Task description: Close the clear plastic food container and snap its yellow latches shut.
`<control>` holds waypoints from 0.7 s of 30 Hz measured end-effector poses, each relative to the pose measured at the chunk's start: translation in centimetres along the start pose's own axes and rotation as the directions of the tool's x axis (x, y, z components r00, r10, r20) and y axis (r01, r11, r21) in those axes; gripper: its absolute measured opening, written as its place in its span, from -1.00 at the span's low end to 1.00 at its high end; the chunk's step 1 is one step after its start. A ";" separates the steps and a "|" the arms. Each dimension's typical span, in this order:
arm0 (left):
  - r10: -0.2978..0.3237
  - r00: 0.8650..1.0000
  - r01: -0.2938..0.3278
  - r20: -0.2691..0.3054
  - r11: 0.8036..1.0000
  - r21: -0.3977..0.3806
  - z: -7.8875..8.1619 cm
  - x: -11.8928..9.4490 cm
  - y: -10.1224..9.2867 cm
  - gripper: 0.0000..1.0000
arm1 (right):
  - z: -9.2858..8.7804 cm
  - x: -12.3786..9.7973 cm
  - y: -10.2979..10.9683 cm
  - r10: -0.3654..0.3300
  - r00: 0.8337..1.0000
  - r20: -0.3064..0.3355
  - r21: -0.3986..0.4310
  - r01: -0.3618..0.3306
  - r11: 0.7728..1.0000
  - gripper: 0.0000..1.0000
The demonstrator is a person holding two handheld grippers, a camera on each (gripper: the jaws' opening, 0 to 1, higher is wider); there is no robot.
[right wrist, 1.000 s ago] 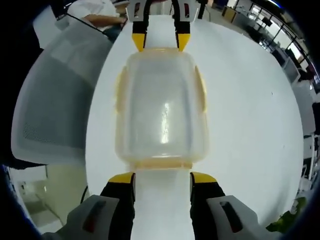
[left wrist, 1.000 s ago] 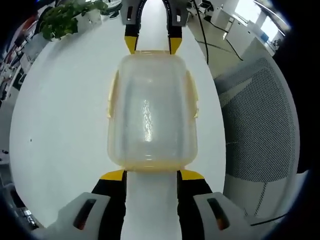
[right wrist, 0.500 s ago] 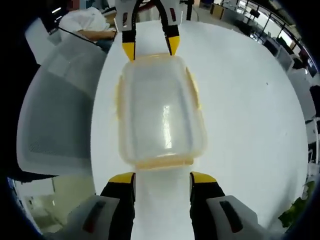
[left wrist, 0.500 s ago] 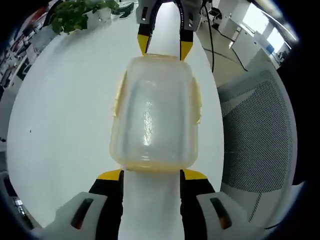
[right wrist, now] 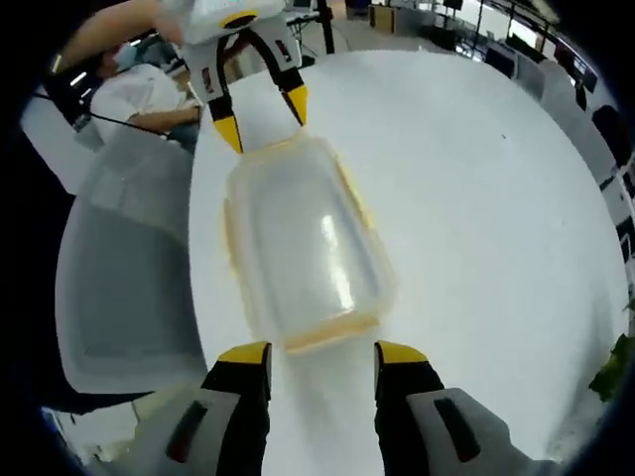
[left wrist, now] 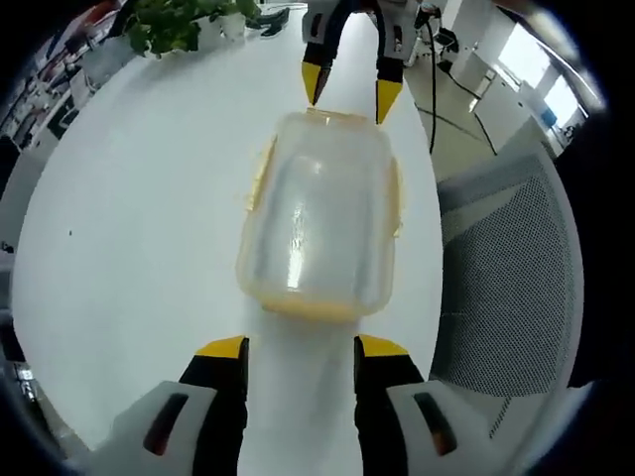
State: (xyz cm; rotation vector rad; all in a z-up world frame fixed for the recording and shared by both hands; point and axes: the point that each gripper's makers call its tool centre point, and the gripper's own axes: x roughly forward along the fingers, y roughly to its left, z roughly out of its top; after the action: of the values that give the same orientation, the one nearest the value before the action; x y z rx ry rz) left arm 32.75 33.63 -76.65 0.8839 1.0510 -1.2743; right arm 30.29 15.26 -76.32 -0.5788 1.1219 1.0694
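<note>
The clear food container point(left wrist: 319, 216) lies lid-on on the white table point(left wrist: 129, 218), its yellow latches point(left wrist: 259, 174) along the sides. The left gripper point(left wrist: 291, 349) and right gripper point(right wrist: 315, 349) face it from opposite ends, jaws apart, gripping nothing. A mesh chair point(left wrist: 501, 268) stands beside the table.

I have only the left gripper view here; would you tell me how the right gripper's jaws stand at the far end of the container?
Observer: In the right gripper view, the right gripper is open. Its yellow tips sit either side of the clear container's near end, gripping nothing.
Operator: Thank you. Is the end latch there snapped down?
Observer: The yellow end latch shows as a strip along that edge. I cannot tell whether it is snapped.
Operator: Is anyone near that side?
Observer: Yes, a person in a white top sits beyond the grey mesh chair.
</note>
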 end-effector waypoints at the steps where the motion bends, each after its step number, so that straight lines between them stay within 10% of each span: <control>1: -0.004 1.000 0.004 0.005 1.000 -0.010 0.1 0.0 -0.1 -0.22 | 0.0 0.0 -0.1 -0.005 1.000 0.003 0.013 0.005 1.000 -0.21; 14: 0.006 0.998 0.002 0.064 0.992 -0.129 0.6 -1.1 -0.3 -0.18 | 0.9 -0.5 -0.3 -0.029 0.996 0.081 0.218 0.010 0.976 -0.25; 21: 0.024 0.989 0.020 0.147 0.957 -0.290 1.6 -1.4 0.2 -0.20 | 0.5 -0.5 -0.8 -0.057 0.995 0.079 0.264 0.034 0.964 -0.25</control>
State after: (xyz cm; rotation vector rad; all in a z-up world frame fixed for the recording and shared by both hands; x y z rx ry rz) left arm 33.19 32.56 -74.81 0.5565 1.0839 -1.1288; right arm 31.16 15.16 -75.74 -0.3438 1.1469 0.8798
